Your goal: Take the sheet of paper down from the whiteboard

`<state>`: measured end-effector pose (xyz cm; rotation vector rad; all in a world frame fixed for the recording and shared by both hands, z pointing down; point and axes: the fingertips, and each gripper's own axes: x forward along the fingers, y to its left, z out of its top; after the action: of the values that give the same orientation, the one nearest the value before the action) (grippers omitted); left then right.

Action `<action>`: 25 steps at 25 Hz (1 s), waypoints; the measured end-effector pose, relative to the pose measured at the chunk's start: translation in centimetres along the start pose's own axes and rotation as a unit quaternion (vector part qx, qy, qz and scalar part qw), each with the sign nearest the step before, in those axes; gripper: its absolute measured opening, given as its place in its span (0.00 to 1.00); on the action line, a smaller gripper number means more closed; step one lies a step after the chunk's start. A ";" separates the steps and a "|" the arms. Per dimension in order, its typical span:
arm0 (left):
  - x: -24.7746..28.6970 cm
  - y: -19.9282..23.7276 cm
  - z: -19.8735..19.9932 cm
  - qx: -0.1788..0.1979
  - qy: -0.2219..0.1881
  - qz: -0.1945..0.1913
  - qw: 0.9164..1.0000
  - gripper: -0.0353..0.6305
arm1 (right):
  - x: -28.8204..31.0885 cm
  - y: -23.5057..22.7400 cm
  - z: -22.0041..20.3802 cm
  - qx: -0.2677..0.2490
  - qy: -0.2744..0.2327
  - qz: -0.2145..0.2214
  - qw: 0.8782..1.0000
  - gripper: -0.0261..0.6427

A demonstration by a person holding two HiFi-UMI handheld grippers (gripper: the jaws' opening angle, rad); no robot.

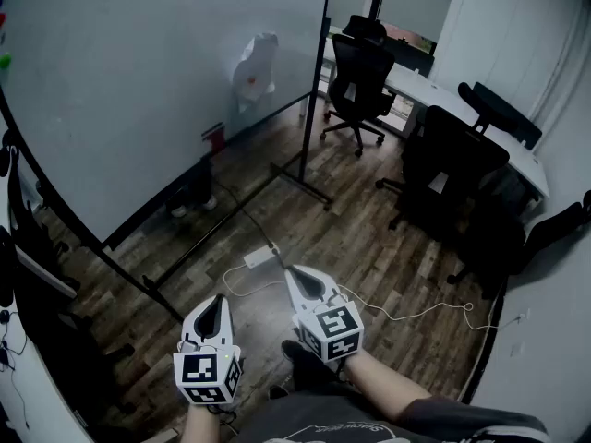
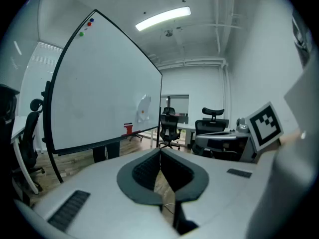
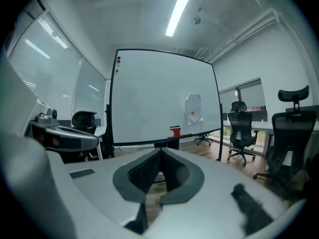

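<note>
Well ahead of both your grippers, the sheet of paper [image 3: 193,108] hangs on the whiteboard [image 3: 149,93], up and to the right of your right gripper's nose and just above the red object [image 3: 175,130] on the board's tray. An orange dot [image 3: 192,113], probably a magnet, seems to be what pins it, which would explain why it lies against the board while its edges curl loose. Its long axis runs up and down, and its face is turned out toward you. Your left gripper [image 1: 219,301] and right gripper [image 1: 295,274] sit side by side, low and close to your body. Both have their jaws pressed together with nothing between them, a carrying posture, I'd judge, since the paper is out of reach. Office chairs [image 1: 355,72] stand off to the right of the right gripper, past the board's end.
</note>
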<state>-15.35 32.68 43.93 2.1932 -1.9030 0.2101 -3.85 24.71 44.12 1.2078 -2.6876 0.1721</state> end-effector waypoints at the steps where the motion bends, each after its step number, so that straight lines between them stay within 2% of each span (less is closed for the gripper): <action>1: -0.2 -0.3 0.0 0.000 0.000 0.000 1.000 0.07 | -0.3 0.1 -0.1 -0.002 0.001 0.002 1.000 0.07; 6: -1.1 -0.8 -0.1 -0.002 -0.001 0.005 1.000 0.07 | -1.3 1.1 -1.4 -0.008 0.011 0.022 1.000 0.07; 13: -1.3 -1.0 -0.8 -0.012 0.001 0.009 1.000 0.07 | -2.4 0.5 -2.0 -0.006 0.016 0.017 1.000 0.07; 19: -0.8 -2.3 -1.1 -0.011 0.003 -0.002 1.000 0.07 | -3.2 0.1 -2.2 0.003 0.006 0.031 0.999 0.07; 25: -0.3 -3.1 -1.4 -0.018 0.009 -0.005 1.000 0.08 | -3.6 -1.1 -2.7 0.009 0.013 0.027 1.000 0.07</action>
<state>-12.23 33.72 44.95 2.1703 -1.8708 0.1935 -0.37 27.07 45.96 1.1308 -2.7041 0.2189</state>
